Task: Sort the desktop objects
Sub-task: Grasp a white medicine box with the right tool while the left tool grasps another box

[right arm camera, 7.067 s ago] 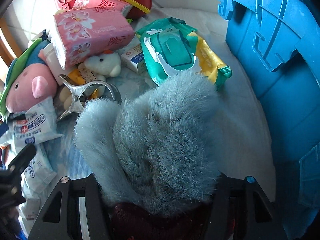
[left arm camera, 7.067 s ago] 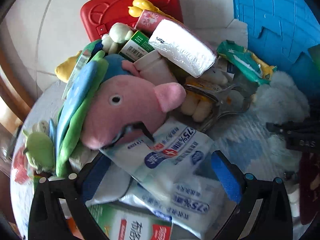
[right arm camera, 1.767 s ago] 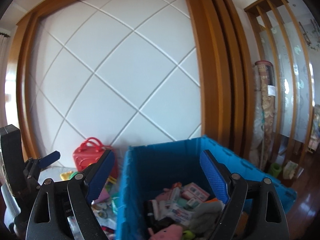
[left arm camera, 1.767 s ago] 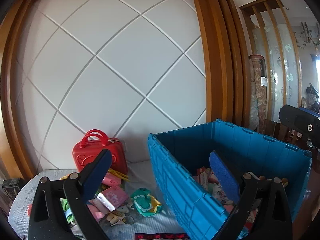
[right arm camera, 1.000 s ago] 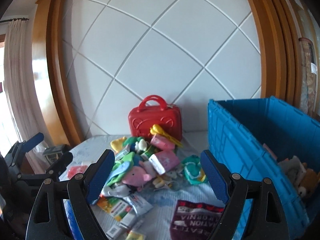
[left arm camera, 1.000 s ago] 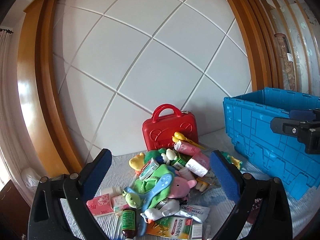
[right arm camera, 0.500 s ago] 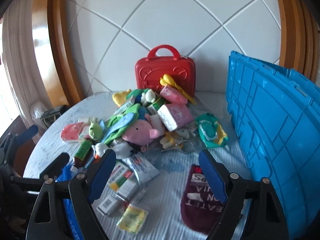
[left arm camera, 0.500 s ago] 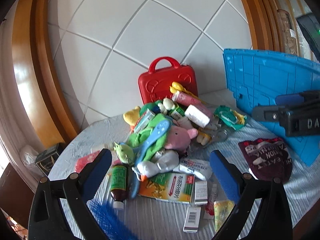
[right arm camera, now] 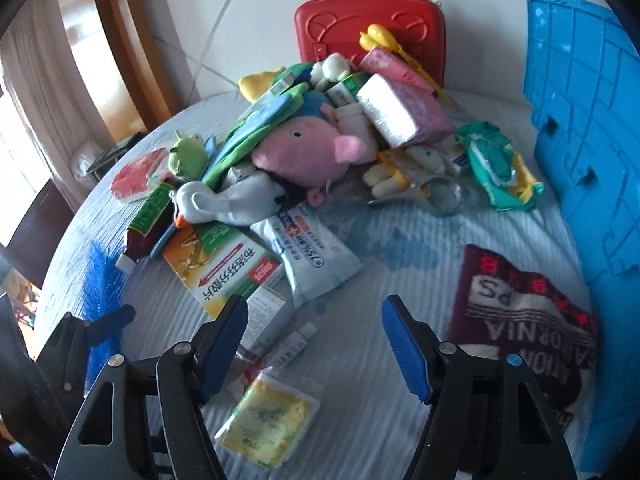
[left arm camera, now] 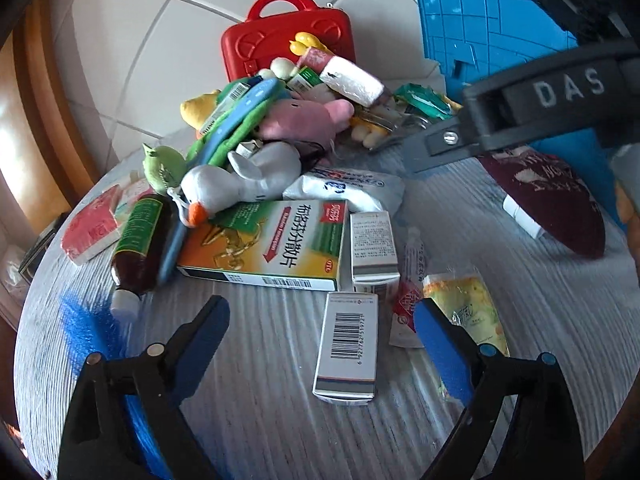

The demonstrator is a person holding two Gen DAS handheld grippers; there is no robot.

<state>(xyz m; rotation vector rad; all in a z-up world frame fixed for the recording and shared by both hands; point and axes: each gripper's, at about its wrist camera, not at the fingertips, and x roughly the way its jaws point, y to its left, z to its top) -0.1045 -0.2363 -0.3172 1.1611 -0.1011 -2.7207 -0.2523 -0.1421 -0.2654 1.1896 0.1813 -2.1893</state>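
The table (right arm camera: 400, 380) wears a pale ribbed cloth, matt and finely ridged, and the case (right arm camera: 370, 24) and crate (right arm camera: 580, 120) are hard moulded plastic, the case glossy red. The pig (right arm camera: 304, 152) and duck (left arm camera: 240, 180) are soft plush, the maroon mat (right arm camera: 528, 320) a rough looped pile. The big box (left arm camera: 264, 244) is glossy printed card, the wipes pack (right arm camera: 312, 252) slick plastic film, and the clip (left arm camera: 384, 124) shiny metal.

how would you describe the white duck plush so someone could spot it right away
Start at the red case standing against the wall, then follow the pile of toys toward the near edge. The white duck plush lies at the pile's front, below the pink pig plush, resting on the orange and green medicine box. Only it has an orange beak.
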